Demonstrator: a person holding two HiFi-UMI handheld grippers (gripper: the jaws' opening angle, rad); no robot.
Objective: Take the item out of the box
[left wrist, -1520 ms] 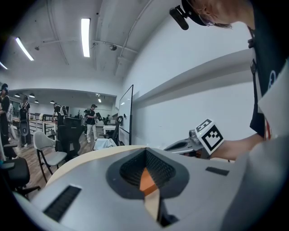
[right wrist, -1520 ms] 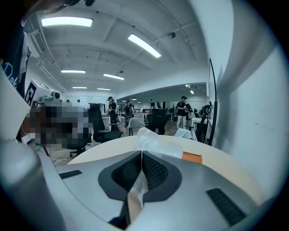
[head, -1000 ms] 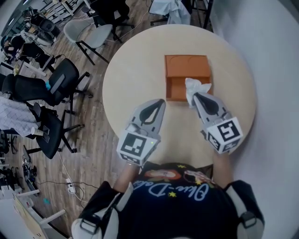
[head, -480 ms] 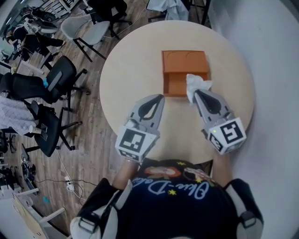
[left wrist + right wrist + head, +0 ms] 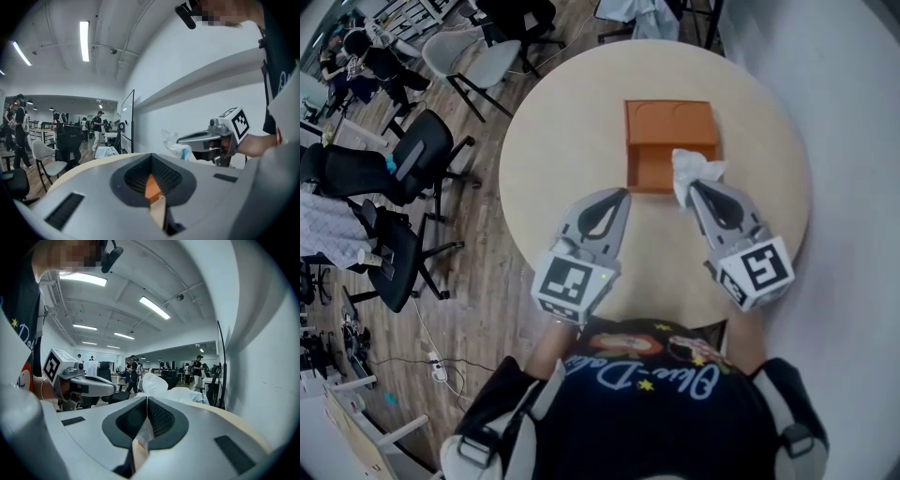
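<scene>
An orange box lies open on the round beige table; its lid part is toward the far side and its tray part is nearer me. My right gripper is shut on a crumpled white plastic packet, held at the box's near right corner. The packet bulges just beyond the shut right gripper. My left gripper hangs shut and holds nothing, just short of the box's near edge. In the left gripper view the left gripper is shut, and the packet shows at the right gripper's tip.
Office chairs stand on the wooden floor left of the table. A white wall runs close along the right. People move about at desks far off in the room. Bare tabletop lies left of and nearer than the box.
The right gripper with the white packet has drawn slightly back from the box toward me. The left gripper has hardly moved.
</scene>
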